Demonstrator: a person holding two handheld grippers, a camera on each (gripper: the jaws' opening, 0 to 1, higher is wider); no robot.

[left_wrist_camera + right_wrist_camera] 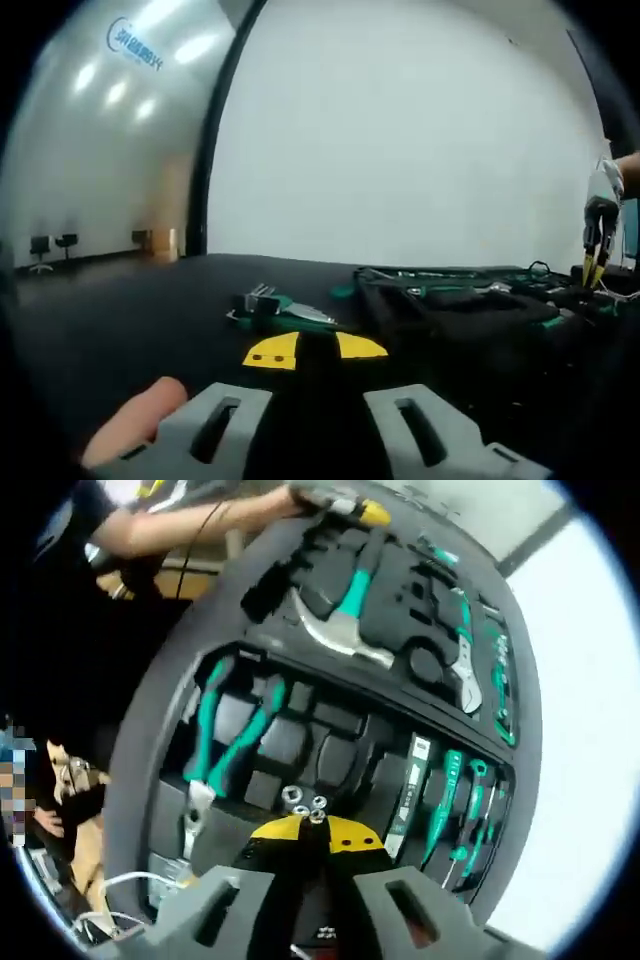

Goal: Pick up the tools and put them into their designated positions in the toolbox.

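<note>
Hovering low over the dark bench (120, 310), the left tongs (318, 350) are pressed together, their yellow-tipped jaws meeting with nothing between them; a fingertip (135, 430) shows at the near left beside the grey body. Just beyond the tips, a green-handled tool (275, 308) with a bright metal end lies loose on the bench. To its right and a little farther sits the open black toolbox (450, 305). At the far right, the right tongs (597, 262) hang over the box, tips pointing down.

In the right gripper view, the right tongs (315, 825) are likewise pressed together right above the foam tray, empty. Close by the tips are a few small metal sockets (303, 800) in their recesses. To the left rest green-handled pliers (225, 740); to the right, a row of green screwdrivers (455, 805). Farther on lie a hammer (340, 620) and an adjustable wrench (465, 670), each in its cut-out. A person's arm (190, 525) reaches over the far edge.
</note>
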